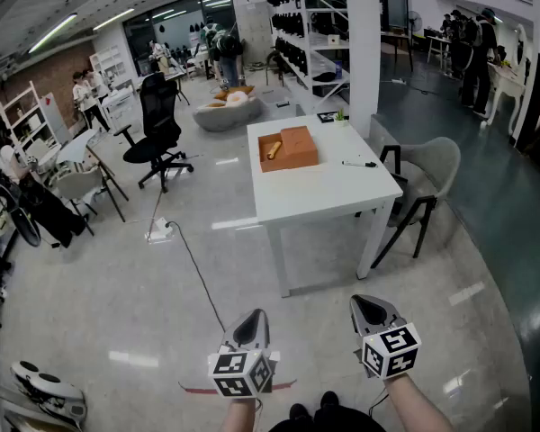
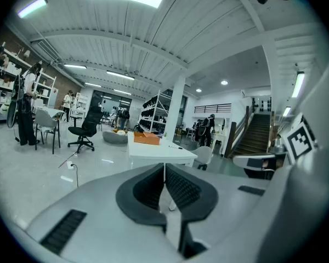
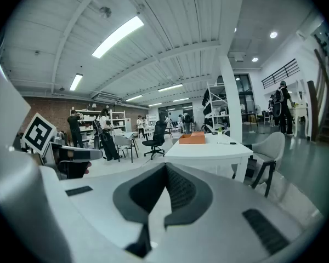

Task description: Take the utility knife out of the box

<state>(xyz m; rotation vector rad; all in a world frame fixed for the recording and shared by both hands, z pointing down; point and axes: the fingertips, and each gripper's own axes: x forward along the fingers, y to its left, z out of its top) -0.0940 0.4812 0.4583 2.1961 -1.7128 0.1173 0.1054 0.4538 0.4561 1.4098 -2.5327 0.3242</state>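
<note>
Jaws of the left gripper (image 2: 164,171) are seen pressed together, with nothing between them. Those of the right gripper (image 3: 165,169) are likewise closed on nothing. Both grippers are held low over the floor, side by side and well apart from the table (image 1: 324,192).

On the floor to the left of the table, a cable (image 1: 193,268) is noted, running from a plug block towards the person. The box (image 1: 292,147) is found near the table's far left corner. Its left part is open, and a yellowish item lying there is taken to be the knife (image 1: 273,149), though too little detail is shown for certainty. A pen (image 1: 358,163) is seen close to the right edge, and a chair (image 1: 432,169) is drawn up at the near right corner.

The task is judged not yet begun: the table has still to be approached and no jaws have been opened.

Risks are recorded as follows. The cable could be caught underfoot if the approach is made from the left. The chair could be struck if the approach is made from the right. If the jaws are not spread before the reach, the knife would be pushed along the box floor and not gripped. Should the box not be steadied by the other gripper, it could be dragged or lifted with the knife. A grip taken at one end could let the knife tilt and slip.
</note>
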